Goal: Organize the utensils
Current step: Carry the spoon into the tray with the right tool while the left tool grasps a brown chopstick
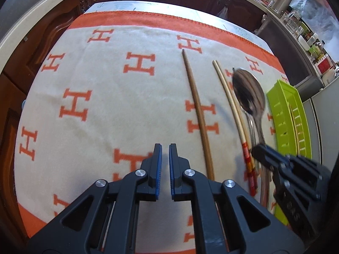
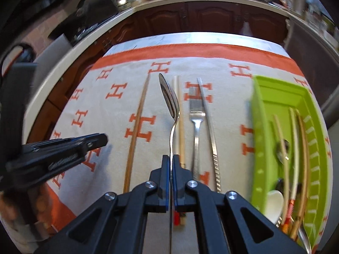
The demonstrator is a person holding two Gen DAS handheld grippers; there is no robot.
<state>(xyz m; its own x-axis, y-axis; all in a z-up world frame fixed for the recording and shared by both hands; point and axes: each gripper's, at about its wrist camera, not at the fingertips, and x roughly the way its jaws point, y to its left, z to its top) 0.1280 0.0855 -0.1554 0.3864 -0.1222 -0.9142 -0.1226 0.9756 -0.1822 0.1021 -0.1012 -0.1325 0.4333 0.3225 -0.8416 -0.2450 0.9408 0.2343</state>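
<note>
On the counter, over the orange-and-cream cloth [image 2: 101,114], your right claw [image 2: 171,158] is clamped on the handle of a metal spoon [image 2: 169,97]; the bowl points toward the far edge and is raised off the cloth. Your left claw [image 1: 165,148] is closed, nothing between its pads, hovering over bare cloth nearer the left edge.

Still lying on the cloth, all lengthwise toward the far edge:
- dark wooden chopstick [image 1: 197,110], left of the spoon
- pale chopstick pair with red ends [image 1: 231,105], just beside the spoon
- fork [image 2: 197,127], right of the spoon
- flat metal chopsticks [image 2: 208,127], touching or just beside the fork

At the right edge sits your green slotted tray [image 2: 257,139]. It holds several chopsticks and a white spoon [image 2: 274,203]; other pieces there are too blurred to name.
</note>
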